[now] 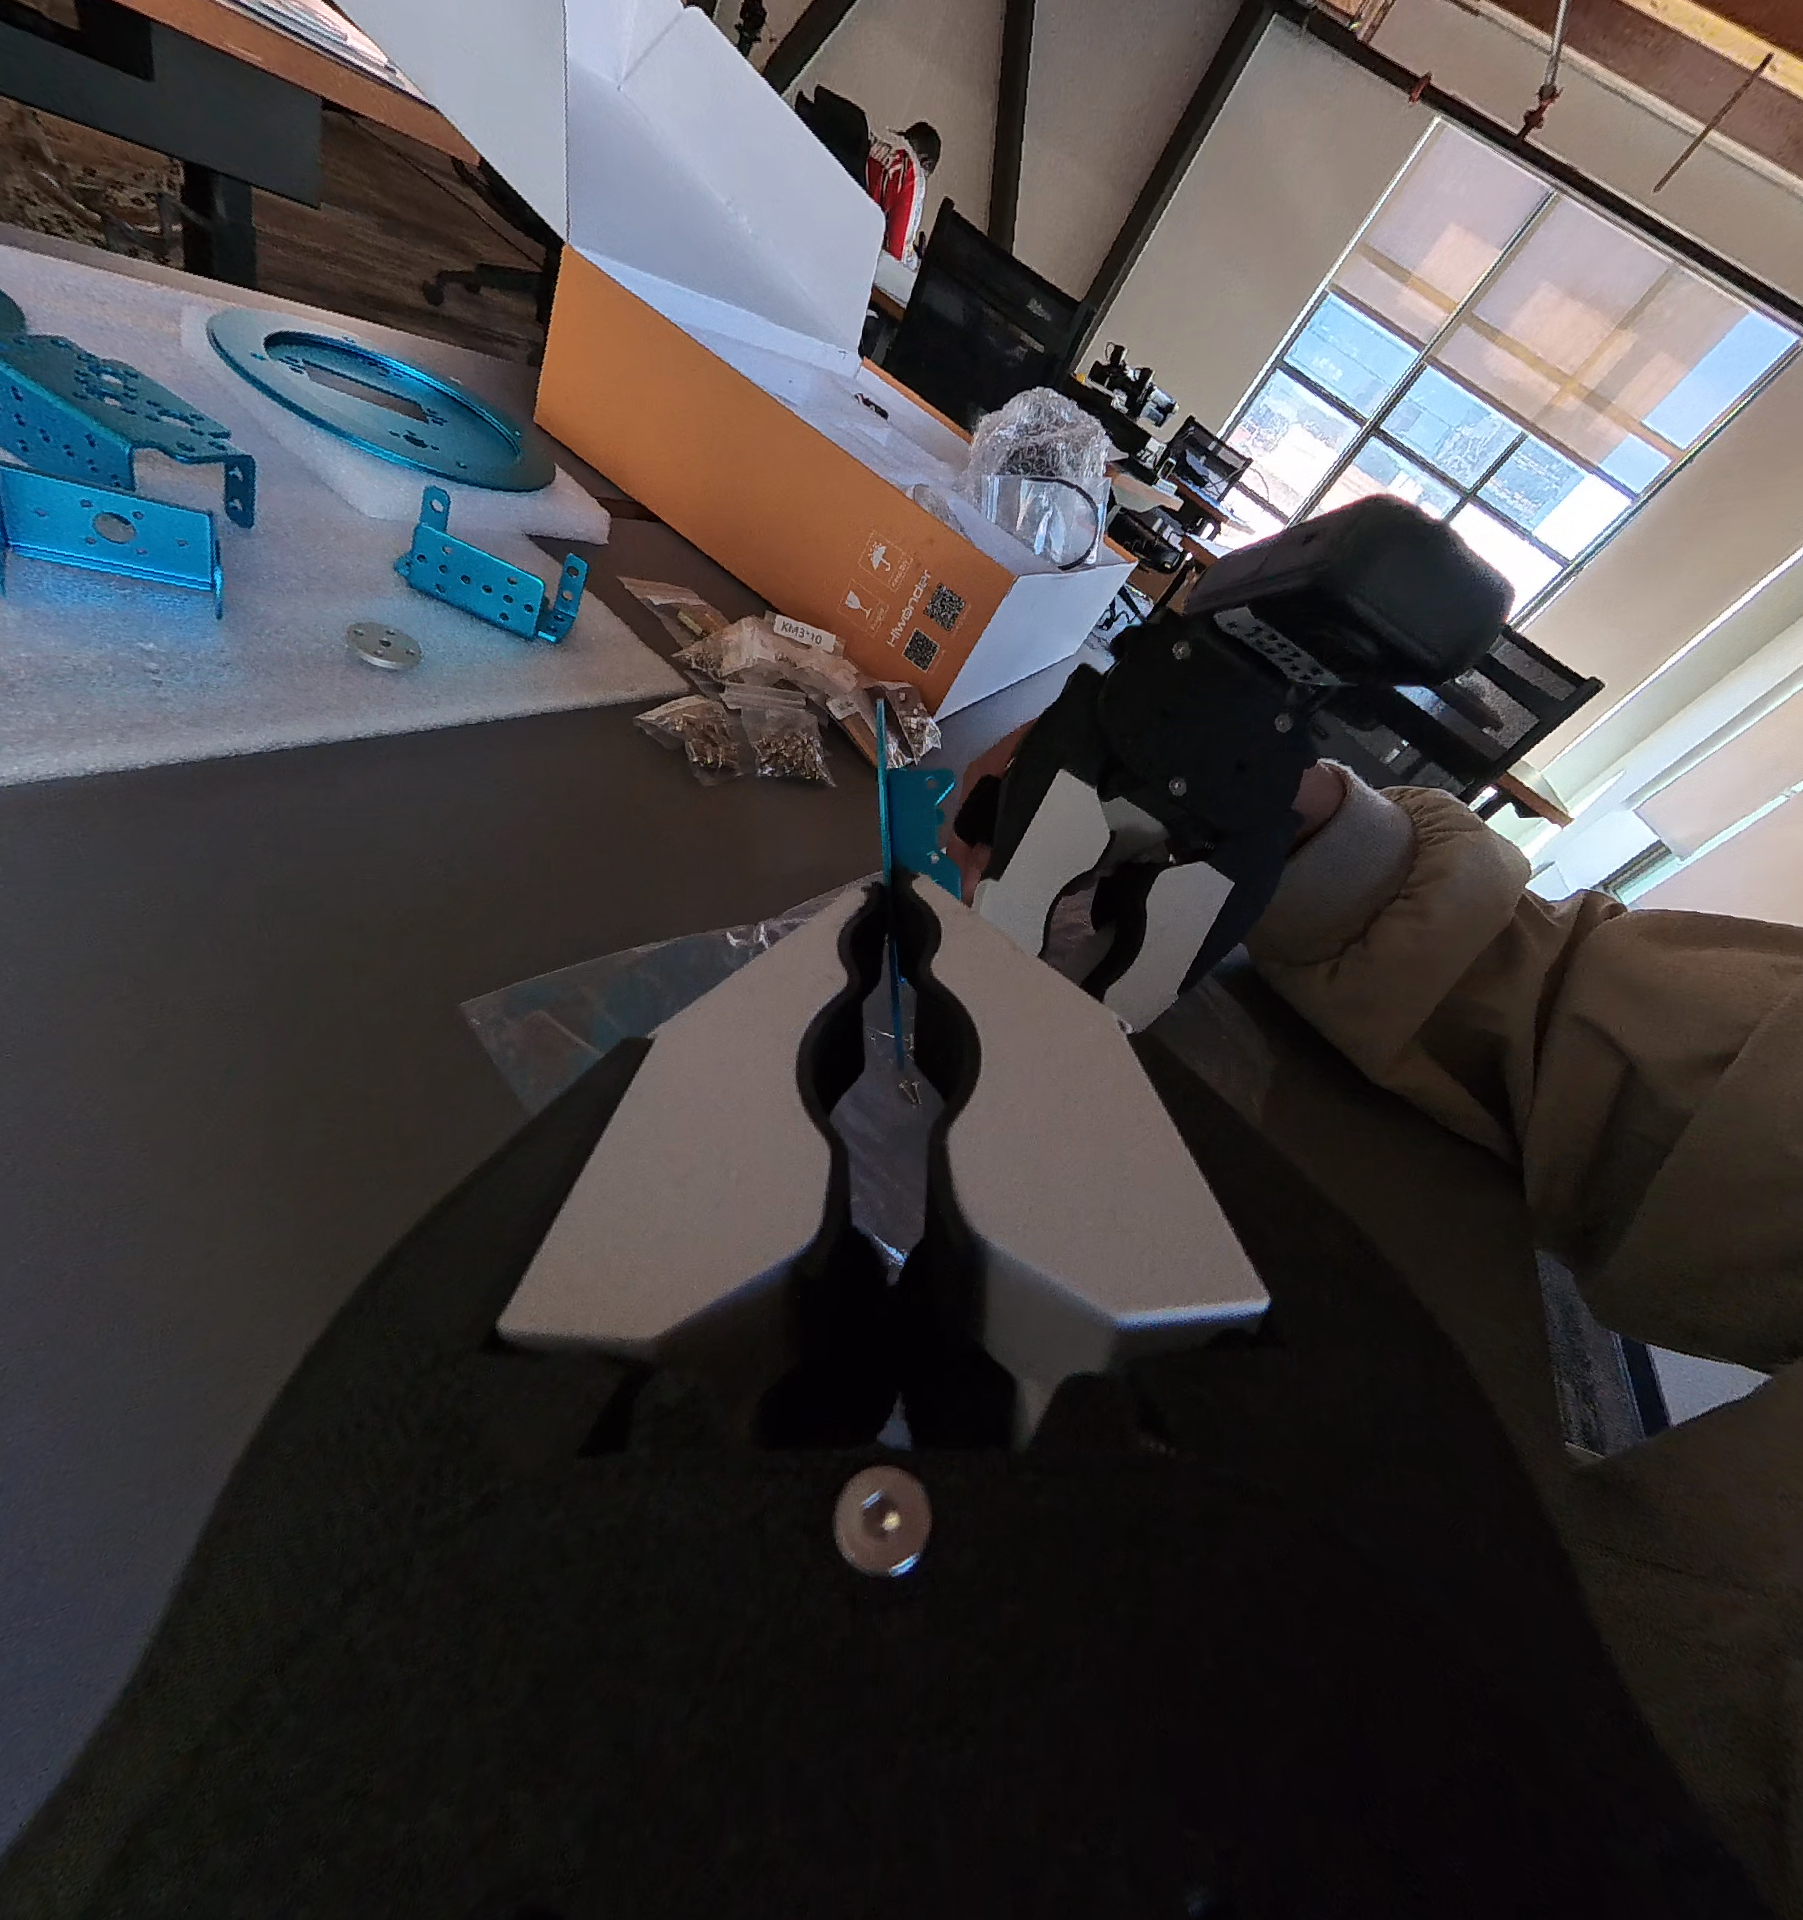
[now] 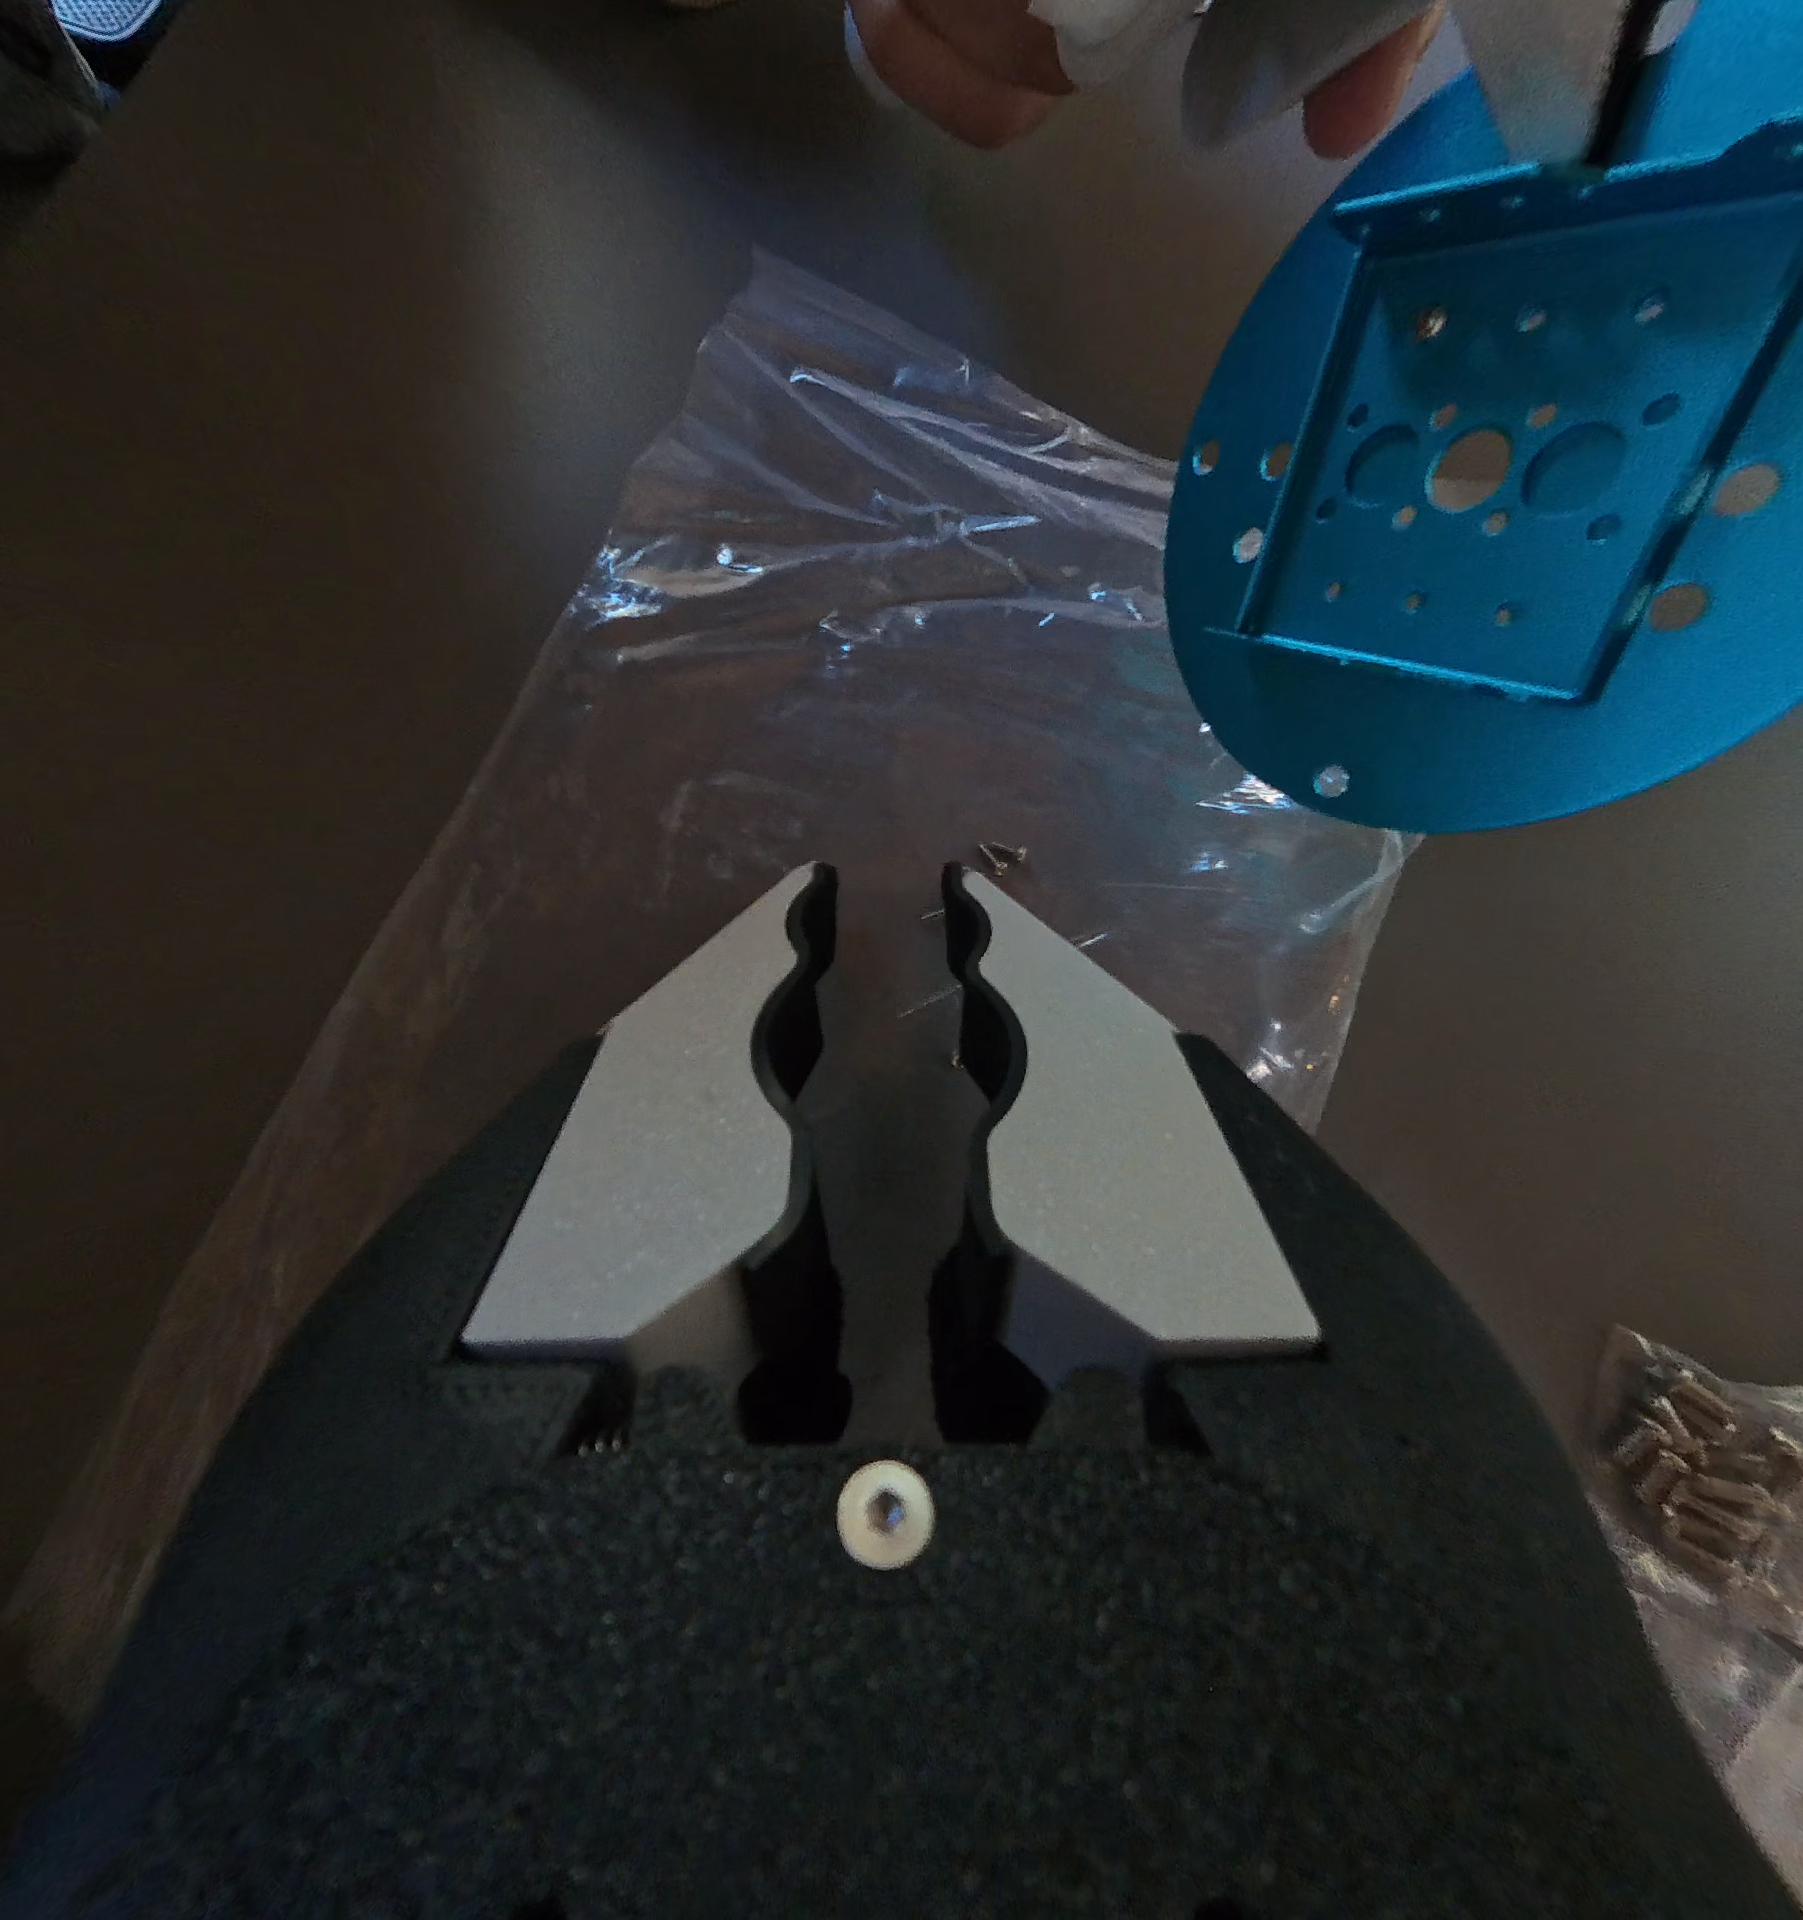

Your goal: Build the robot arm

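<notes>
My left gripper [image 1: 895, 891] is shut on the rim of a blue round metal plate [image 1: 889, 821], seen edge-on, and holds it upright above the dark table [image 1: 253, 987]. A blue U-bracket [image 1: 923, 805] sits on the plate's right face. In the right wrist view the plate [image 2: 1292, 665] and bracket [image 2: 1479, 468] hang at the upper right. My right gripper [image 2: 886, 878] is open and empty, pointing down over a clear plastic bag [image 2: 855, 582] with a few small loose screws [image 2: 1001, 854]. It also shows in the left wrist view [image 1: 1146, 977], just right of the plate.
An open orange and white box [image 1: 751, 447] stands behind. Blue brackets [image 1: 97, 426], a blue ring [image 1: 377, 405] and a small silver hub [image 1: 383, 646] lie on white foam at the left. Bags of screws [image 1: 772, 717] lie by the box; another bag [image 2: 1707, 1496] lies lower right. My right fingertips sit around 12 cm from my left ones.
</notes>
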